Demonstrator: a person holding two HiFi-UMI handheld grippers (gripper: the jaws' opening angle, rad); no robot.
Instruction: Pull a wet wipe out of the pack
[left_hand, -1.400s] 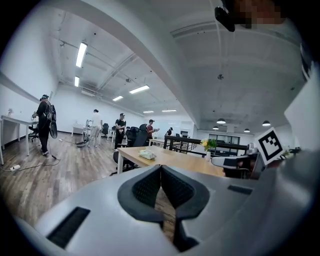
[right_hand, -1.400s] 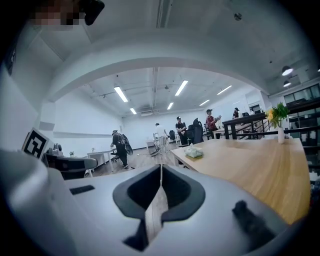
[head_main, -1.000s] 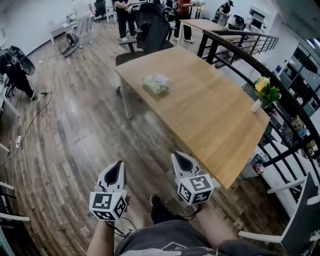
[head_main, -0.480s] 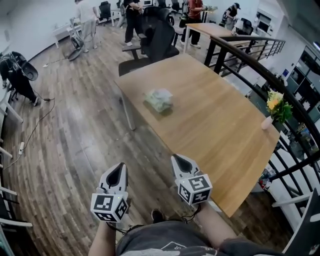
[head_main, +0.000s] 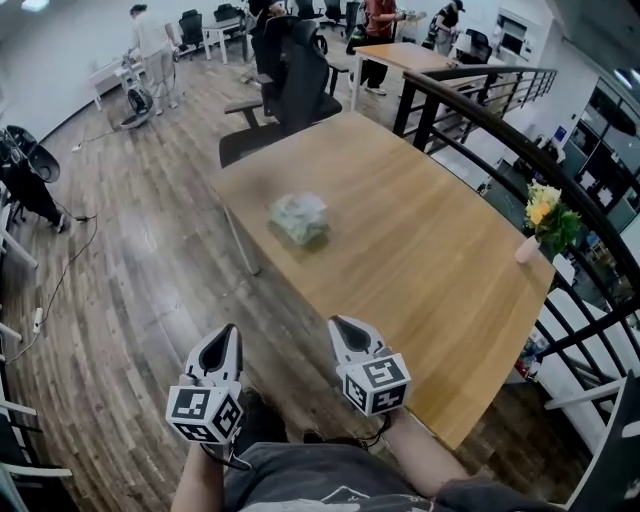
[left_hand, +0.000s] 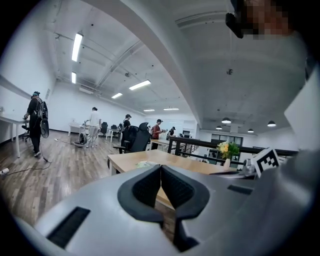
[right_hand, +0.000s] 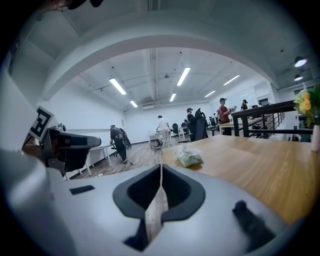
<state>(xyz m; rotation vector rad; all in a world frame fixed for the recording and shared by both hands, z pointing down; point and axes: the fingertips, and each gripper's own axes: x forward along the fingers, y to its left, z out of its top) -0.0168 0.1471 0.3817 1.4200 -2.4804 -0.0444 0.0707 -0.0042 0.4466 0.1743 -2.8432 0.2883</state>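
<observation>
**Closing in on the pack: open up before reaching**

The left gripper (head_main: 226, 338) has its jaws pressed together with nothing between them. The right gripper (head_main: 343, 328) is the same, its pads meeting along one line and holding nothing. Both hang low in front of the person, over the wooden floor and short of the worktop (head_main: 430, 260). They point roughly toward its near corner.

The wet wipe pack (head_main: 299, 217) lies on the worktop well beyond both grippers, toward the left edge, a pale greenish, crumpled-looking bundle. From here I cannot tell whether a flap is open or a wipe sticks out.

I judge the step in hand to be the approach, with no pulling begun. To do it well:

- Bring both grippers over the worktop and spread the jaws before reaching the pack.
- Use one gripper to pin the soft pack flat.
- Use the other to pinch only the top wipe at the opening, then draw it upward so the pack does not lift with it.

The flower vase (head_main: 528, 248) stands far right, out of the way.
</observation>
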